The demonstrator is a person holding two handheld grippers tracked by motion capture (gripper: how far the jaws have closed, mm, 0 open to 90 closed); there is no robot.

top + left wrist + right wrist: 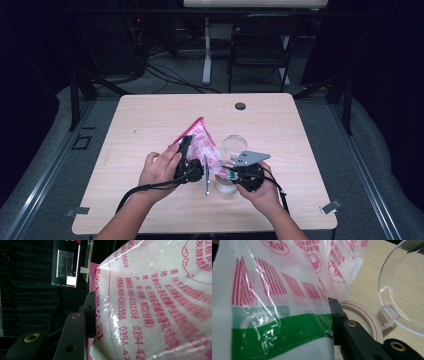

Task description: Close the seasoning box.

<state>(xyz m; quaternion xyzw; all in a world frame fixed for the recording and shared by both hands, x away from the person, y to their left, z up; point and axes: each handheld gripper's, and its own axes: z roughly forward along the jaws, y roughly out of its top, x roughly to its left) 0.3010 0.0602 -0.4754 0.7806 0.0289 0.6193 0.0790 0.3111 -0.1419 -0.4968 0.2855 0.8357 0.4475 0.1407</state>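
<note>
A clear plastic bag [202, 142] of white grains with pink print is held tilted above the table by both grippers. My left gripper [186, 150] is shut on the bag's upper part; in the left gripper view one black finger [75, 337] presses against the bag [155, 302], and the other is hidden behind it. My right gripper [229, 174] is shut on the lower corner, where its finger [337, 315] pinches the green-banded edge of the bag [274, 302]. Below that corner stands a jar [226, 186] with a beige rim [364, 315] and its clear hinged lid [404, 290] flipped open.
The light wooden table [150, 120] has a round cable hole [240, 106] near its far edge. Behind it stand a folding chair [262, 45] and a white table leg. The person's hands come in from the near edge.
</note>
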